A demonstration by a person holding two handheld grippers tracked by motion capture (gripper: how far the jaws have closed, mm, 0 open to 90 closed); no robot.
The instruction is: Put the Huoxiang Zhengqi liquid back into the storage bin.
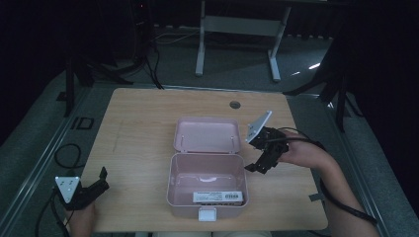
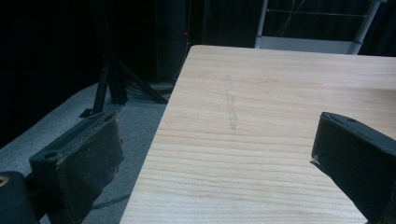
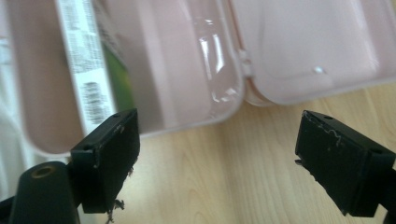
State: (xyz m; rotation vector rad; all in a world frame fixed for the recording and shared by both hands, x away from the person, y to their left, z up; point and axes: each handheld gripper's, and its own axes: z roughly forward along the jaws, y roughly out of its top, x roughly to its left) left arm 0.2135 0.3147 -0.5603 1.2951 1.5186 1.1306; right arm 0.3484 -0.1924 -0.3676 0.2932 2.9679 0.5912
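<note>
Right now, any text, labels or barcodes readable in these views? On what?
Nothing legible.
White label with barcode on the packet in the open pink box: print too small to read in the high view.
Same label in the right gripper view: lines of print and barcode, blurred, unreadable.

Label w/ barcode and small print on the packet (image 3: 86,70) in the box (image 1: 180,197); too blurred to read. No other text legible.
</note>
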